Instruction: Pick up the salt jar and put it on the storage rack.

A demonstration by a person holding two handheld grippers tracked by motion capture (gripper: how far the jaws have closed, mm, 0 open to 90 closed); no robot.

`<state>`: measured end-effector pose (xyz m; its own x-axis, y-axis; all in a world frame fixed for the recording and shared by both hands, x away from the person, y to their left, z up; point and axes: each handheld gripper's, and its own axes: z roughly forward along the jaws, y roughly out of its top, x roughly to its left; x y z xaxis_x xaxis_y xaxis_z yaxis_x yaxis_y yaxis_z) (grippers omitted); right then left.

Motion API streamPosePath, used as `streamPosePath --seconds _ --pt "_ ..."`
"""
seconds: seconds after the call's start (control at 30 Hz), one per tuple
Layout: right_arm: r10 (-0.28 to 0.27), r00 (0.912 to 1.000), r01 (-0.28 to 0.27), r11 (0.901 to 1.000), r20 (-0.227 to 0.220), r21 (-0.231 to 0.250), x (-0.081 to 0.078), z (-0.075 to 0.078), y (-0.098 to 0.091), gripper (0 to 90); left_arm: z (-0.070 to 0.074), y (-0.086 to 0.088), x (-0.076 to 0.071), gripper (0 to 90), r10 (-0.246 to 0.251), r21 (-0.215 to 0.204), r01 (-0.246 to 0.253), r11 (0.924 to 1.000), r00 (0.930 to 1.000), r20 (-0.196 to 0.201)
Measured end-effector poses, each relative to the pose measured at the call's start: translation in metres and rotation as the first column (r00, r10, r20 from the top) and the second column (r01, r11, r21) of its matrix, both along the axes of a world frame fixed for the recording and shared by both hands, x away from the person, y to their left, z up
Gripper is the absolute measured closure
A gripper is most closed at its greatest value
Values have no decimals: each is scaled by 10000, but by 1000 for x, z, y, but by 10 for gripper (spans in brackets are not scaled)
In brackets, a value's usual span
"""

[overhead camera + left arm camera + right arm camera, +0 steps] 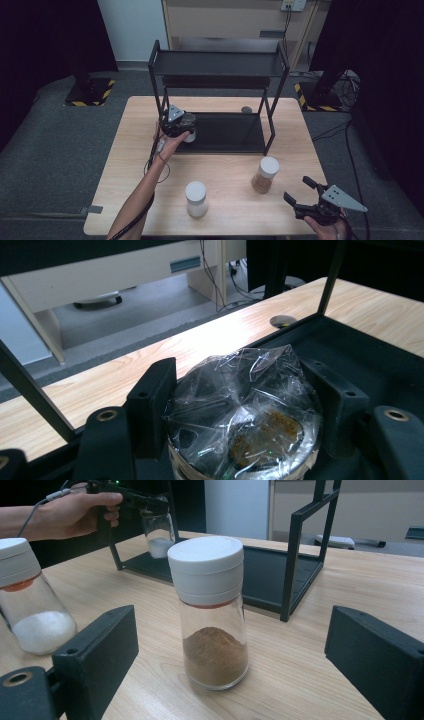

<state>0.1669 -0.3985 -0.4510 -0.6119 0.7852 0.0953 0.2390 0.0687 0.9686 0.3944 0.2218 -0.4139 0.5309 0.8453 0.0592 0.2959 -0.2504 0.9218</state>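
The left gripper (181, 131) is black and chunky, with a grey three-cornered plate on top. A thin black cable hangs from it and runs along the bare forearm. Seen from its own camera, its two jaws are flat black blocks, each with a small screw hole, and round brass rings sit in the black arms behind them. The right gripper (300, 191) is black too, with the same grey plate, which has small holes in it. Its own jaws are thick, square and matt black. No sleeves cover the arms.
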Motion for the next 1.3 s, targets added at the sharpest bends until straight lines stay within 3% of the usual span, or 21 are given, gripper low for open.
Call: streamPosePath --seconds 0.93,1.3 --pt "17 10000 -17 10000 -46 51 0 0 -1 75 -13 -3 5 340 292 52 -292 9996 9996 -62" --pt "40 10000 -40 10000 -28 10 0 0 -1 74 -18 -2 4 338 287 -117 -287 9995 9996 14"
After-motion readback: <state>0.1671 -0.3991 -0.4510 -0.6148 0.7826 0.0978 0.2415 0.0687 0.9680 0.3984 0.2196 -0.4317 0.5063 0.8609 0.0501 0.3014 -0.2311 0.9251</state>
